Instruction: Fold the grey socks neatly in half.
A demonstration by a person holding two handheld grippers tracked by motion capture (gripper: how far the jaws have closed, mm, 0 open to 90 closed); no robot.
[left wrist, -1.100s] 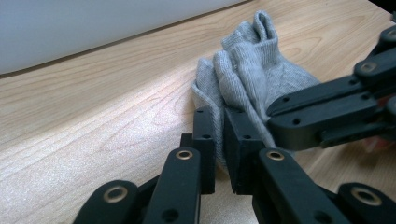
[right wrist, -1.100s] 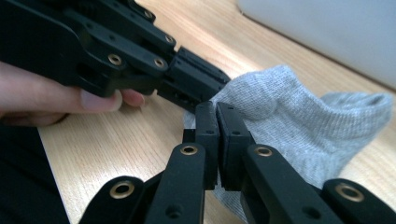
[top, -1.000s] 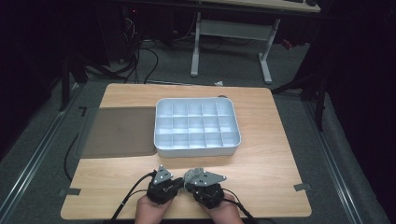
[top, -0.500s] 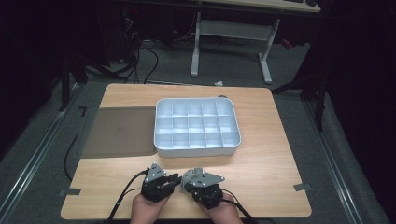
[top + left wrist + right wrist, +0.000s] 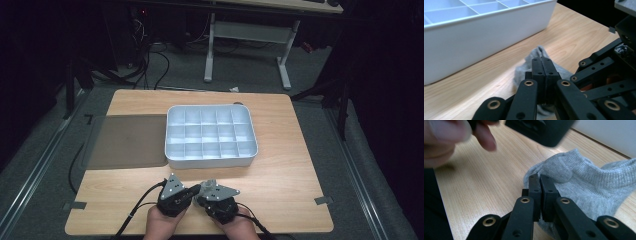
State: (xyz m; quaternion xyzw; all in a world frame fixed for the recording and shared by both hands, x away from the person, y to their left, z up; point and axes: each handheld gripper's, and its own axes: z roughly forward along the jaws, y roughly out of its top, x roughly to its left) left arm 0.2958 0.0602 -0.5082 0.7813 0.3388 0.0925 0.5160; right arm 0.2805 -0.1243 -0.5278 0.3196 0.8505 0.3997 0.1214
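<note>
Both claws, left [image 5: 192,189] and right [image 5: 204,192], pinch one grey sock [image 5: 584,182] at the bench's [image 5: 290,165] near edge. Just beyond stands a white divided tray [image 5: 210,135], a dark mat [image 5: 125,142] at its left.

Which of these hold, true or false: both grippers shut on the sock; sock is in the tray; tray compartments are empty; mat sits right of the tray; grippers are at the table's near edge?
1. Both grippers are shut on the grey sock. True: the left gripper and the right gripper each have their fingers closed with sock fabric at the tips.
2. The sock lies inside the white tray. False: it lies on the wooden table, in front of the tray.
3. The tray's compartments look empty. True.
4. The dark mat sits right of the tray. False: it is on the tray's left.
5. The grippers are at the table's near edge. True.
</note>
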